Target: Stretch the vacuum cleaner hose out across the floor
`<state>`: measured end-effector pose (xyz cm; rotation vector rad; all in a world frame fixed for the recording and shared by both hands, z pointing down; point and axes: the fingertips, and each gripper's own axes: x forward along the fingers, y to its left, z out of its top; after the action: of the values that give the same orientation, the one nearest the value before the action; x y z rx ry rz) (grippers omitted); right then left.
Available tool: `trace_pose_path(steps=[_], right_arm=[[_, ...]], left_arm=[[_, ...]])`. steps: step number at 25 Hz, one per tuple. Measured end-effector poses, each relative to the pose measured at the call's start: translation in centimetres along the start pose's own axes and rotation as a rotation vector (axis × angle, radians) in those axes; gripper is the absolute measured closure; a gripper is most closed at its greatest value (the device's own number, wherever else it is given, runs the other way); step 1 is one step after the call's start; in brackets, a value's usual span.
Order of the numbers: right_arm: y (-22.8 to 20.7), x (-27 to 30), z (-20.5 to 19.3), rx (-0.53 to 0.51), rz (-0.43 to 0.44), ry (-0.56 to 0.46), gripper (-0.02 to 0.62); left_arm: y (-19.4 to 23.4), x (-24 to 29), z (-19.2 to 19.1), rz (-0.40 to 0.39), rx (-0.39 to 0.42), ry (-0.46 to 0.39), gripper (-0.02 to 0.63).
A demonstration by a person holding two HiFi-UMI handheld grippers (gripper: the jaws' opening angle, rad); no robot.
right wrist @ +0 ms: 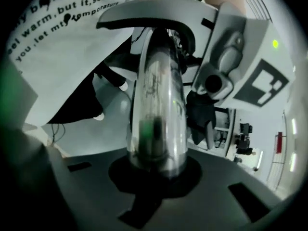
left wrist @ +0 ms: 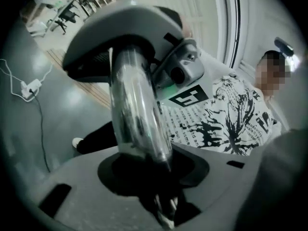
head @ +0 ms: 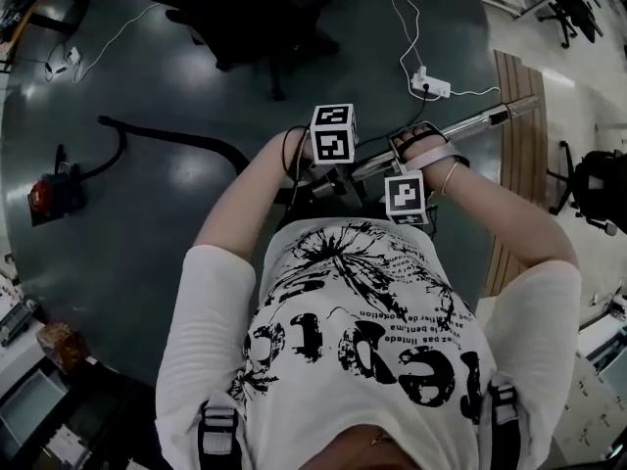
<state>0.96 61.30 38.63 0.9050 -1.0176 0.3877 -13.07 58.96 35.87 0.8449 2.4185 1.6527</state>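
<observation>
Head view: black hose lies curved on the floor, running from the red vacuum cleaner toward your hands; chrome tube slants before you.
Left gripper view: your left hand-held gripper, slack around the tube, gap on one side.
Right gripper view: your right hand-held gripper, clenched on the tube.

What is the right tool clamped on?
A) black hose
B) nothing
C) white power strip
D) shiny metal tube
D: in the right gripper view the right tool is closed round the shiny metal tube, which fills its jaws.
</observation>
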Motion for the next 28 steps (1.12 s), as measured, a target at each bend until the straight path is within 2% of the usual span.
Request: trace_pose_path(steps=[1,3,4,6,9,11,13,15,16,17,18,20,22,24,25,27,28], right_arm=[[1.2,0.4,-1.3,0.03,0.068,-0.018,0.56],[3.6,0.7,-3.0,0.131,0.208,-0.063,0.56],[4.7,0.6,-3.5,0.185,0.273,-0.083,0.56],[6.5,0.2,-4.1,0.274,0.377,-0.115,0.56],[8.7,-0.6,-5.1,0.359,0.48,-0.155,0.56],[10.4,-1.3,-5.9,0.416,0.542,-0.179,0.56],[11.6,-2.0,-6.7,0.489,0.6,-0.203,0.56],[12.6,-2.7,-7.5,0.542,0.641,-0.218,0.56],[13.3,-3.1,-7.8,0.558,0.664,-0.218,0.56],[14.1,-3.7,-8.2,0.569,0.696,-0.211,0.56],[15.2,-4.3,-8.5,0.584,0.741,-0.2,0.56],[17.4,-5.7,-8.9,0.649,0.855,-0.179,0.56],[19.2,-7.1,-8.8,0.728,0.972,-0.183,0.56],[20.6,-8.4,-8.5,0.786,1.067,-0.204,0.56],[21.1,-8.9,-8.3,0.808,1.103,-0.218,0.56],[21.6,-10.0,-7.8,0.843,1.159,-0.24,0.56],[21.8,-10.5,-7.6,0.855,1.182,-0.245,0.56]], left_arm=[[1.3,-0.5,1.8,0.069,0.002,-0.072,0.44],[3.8,-2.4,4.8,0.259,0.033,-0.205,0.298],[4.6,-3.4,5.8,0.363,0.052,-0.241,0.249],[5.4,-5.0,7.1,0.551,0.082,-0.252,0.235],[5.9,-5.5,9.0,0.785,0.133,-0.21,0.219],[6.6,-4.6,9.4,0.94,0.159,-0.115,0.219],[8.2,-3.7,8.7,1.137,0.215,0.084,0.219],[10.0,-4.1,8.4,1.384,0.323,0.307,0.206],[10.6,-4.5,8.8,1.499,0.37,0.376,0.206],[10.9,-4.9,9.5,1.596,0.4,0.402,0.206],[10.9,-5.1,10.3,1.674,0.414,0.39,0.206],[10.6,-5.2,11.9,1.768,0.43,0.309,0.207],[10.2,-4.7,13.4,1.822,0.475,0.256,0.207],[9.8,-4.5,14.4,1.892,0.533,0.303,0.217],[9.7,-4.4,14.6,1.928,0.558,0.35,0.277],[9.5,-3.9,14.5,1.974,0.607,0.442,0.493],[9.6,-3.5,14.3,1.974,0.628,0.471,0.544]])
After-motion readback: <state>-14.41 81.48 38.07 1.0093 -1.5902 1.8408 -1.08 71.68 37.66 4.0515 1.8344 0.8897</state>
